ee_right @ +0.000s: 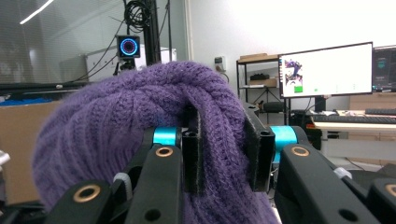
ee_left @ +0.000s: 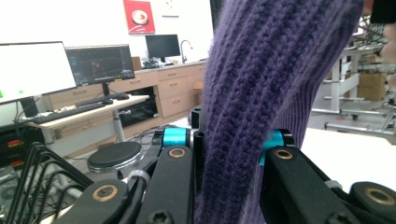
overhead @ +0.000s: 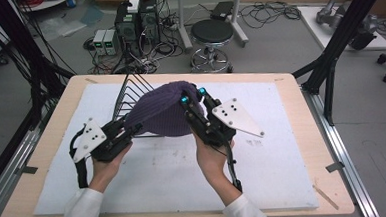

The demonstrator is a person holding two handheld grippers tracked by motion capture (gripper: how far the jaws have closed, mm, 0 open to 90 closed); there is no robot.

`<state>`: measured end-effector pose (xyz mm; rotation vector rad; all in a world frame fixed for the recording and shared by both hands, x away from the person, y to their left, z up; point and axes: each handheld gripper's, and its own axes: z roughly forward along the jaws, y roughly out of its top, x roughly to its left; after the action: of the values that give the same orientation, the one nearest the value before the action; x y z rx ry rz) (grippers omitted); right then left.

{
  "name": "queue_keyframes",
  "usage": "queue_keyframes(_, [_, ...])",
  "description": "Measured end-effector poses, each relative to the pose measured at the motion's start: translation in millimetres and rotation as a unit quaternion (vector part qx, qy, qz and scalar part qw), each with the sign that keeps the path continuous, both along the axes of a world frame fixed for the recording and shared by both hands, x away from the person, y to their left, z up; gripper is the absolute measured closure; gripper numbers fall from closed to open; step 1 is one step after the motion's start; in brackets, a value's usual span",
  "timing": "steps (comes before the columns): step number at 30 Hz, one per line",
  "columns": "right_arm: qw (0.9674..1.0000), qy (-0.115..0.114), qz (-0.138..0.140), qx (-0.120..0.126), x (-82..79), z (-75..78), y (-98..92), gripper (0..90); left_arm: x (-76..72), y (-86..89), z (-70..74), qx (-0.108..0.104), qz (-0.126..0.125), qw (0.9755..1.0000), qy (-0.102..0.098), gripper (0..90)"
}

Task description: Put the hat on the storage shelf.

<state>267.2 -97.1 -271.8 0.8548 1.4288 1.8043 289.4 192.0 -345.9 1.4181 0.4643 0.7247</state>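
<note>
A purple knitted hat [overhead: 160, 112] is held up over the white mat between both grippers. My left gripper [overhead: 132, 127] grips its left edge, and in the left gripper view the jaws [ee_left: 233, 140] press on a thick fold of the hat [ee_left: 266, 84]. My right gripper [overhead: 193, 95] clamps the hat's right side from above. In the right gripper view its jaws [ee_right: 224, 137] pinch a ridge of the knit [ee_right: 112, 126]. Each gripper is held in a hand with a white sleeve.
A black wire rack [overhead: 130, 92] stands on the mat just behind the hat, partly hidden by it; its wires [ee_left: 32, 182] show at lower left in the left gripper view. The white mat [overhead: 283, 149] covers the wooden table [overhead: 306, 107]. A stool [overhead: 212, 35] stands beyond the far edge.
</note>
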Motion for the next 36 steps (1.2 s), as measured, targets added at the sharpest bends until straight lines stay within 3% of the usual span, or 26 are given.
queue_keyframes(3, [1.0000, -0.005, -0.005, 0.002, 4.6, 3.3, 3.9, 72.9, 4.5, 4.3, 8.7, -0.008, -0.003, 0.9999, 0.006, 81.2])
queue_keyframes(9, [0.9998, -0.018, -0.010, -0.001, 17.4, 24.5, 15.8, 73.4, 13.7, 11.8, 25.1, -0.024, 0.002, 0.9996, 0.011, 81.2])
queue_keyframes(12, [1.0000, -0.008, -0.002, 0.001, 26.9, 39.5, 24.8, 73.6, 19.0, 17.7, 32.8, -0.032, 0.005, 0.9993, 0.019, 81.2])
queue_keyframes(16, [0.9999, -0.010, -0.005, -0.005, 31.1, 47.7, 32.3, 73.7, 26.7, 27.5, 45.1, -0.044, 0.009, 0.9987, 0.026, 81.1])
queue_keyframes(19, [0.9999, -0.009, -0.009, -0.006, 35.4, 54.6, 39.4, 73.7, 32.1, 34.1, 53.6, -0.037, 0.011, 0.9989, 0.027, 81.2])
queue_keyframes(25, [0.9998, -0.005, -0.015, -0.008, 39.5, 57.5, 44.4, 73.7, 39.6, 45.6, 70.1, -0.040, 0.023, 0.9983, 0.036, 81.1])
queue_keyframes(27, [0.9997, -0.004, -0.020, -0.011, 40.4, 56.8, 46.8, 73.7, 39.6, 46.7, 72.3, -0.031, 0.033, 0.9985, 0.031, 81.2])
queue_keyframes(36, [0.9994, 0.003, -0.028, -0.021, 47.8, 56.0, 53.7, 73.7, 49.8, 50.6, 67.7, -0.027, 0.034, 0.9984, 0.035, 80.9])
